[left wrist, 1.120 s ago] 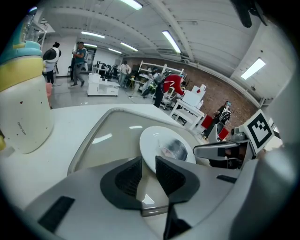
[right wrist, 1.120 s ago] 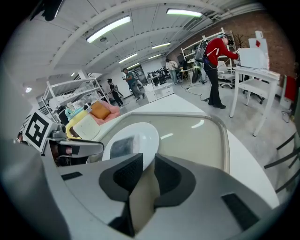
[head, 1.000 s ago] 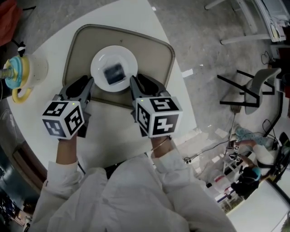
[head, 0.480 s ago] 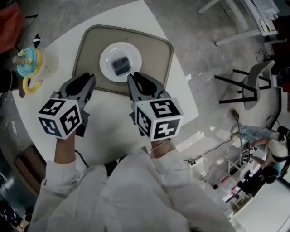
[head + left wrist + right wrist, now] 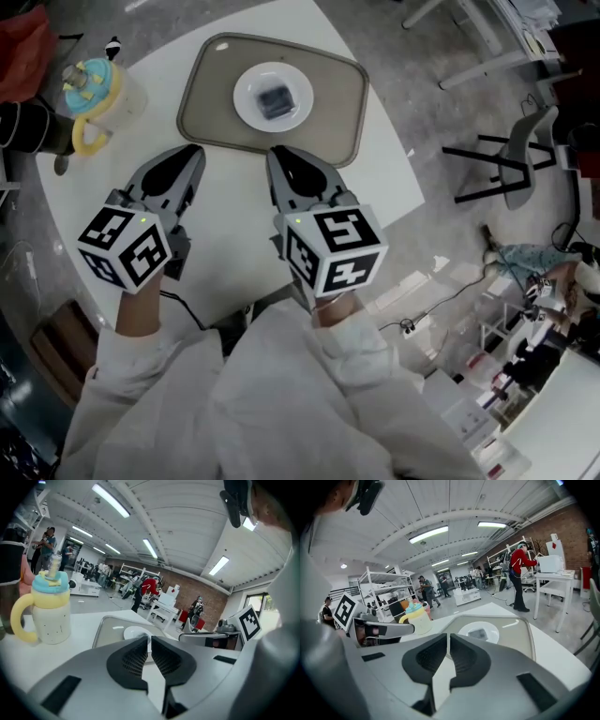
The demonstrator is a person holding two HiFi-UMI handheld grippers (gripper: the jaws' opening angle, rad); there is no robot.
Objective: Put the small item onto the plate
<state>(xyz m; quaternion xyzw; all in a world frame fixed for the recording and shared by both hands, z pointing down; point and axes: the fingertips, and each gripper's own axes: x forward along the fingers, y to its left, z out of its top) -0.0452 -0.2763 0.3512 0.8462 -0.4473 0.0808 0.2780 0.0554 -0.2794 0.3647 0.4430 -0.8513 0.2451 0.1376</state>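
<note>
The small dark item (image 5: 274, 98) lies in the middle of the white plate (image 5: 246, 111), which stands on a beige tray (image 5: 216, 103) at the far side of the round white table (image 5: 380, 178). My left gripper (image 5: 194, 152) and right gripper (image 5: 277, 155) hover side by side just short of the tray's near edge. Both pairs of jaws are closing, down to a thin slit, with nothing between them. In the right gripper view the item (image 5: 479, 632) shows on the plate (image 5: 464, 631) beyond the right gripper (image 5: 448, 639). The left gripper (image 5: 149, 641) points at the tray (image 5: 105, 630).
A yellow-handled cup with a blue lid (image 5: 94, 89) stands on the table left of the tray, with a dark container (image 5: 23, 127) beside it. A black-framed chair (image 5: 506, 178) stands on the floor to the right. People move about in the far background.
Both grippers have drawn back from the plate toward me and their jaws have come together. The item stays on the plate.
</note>
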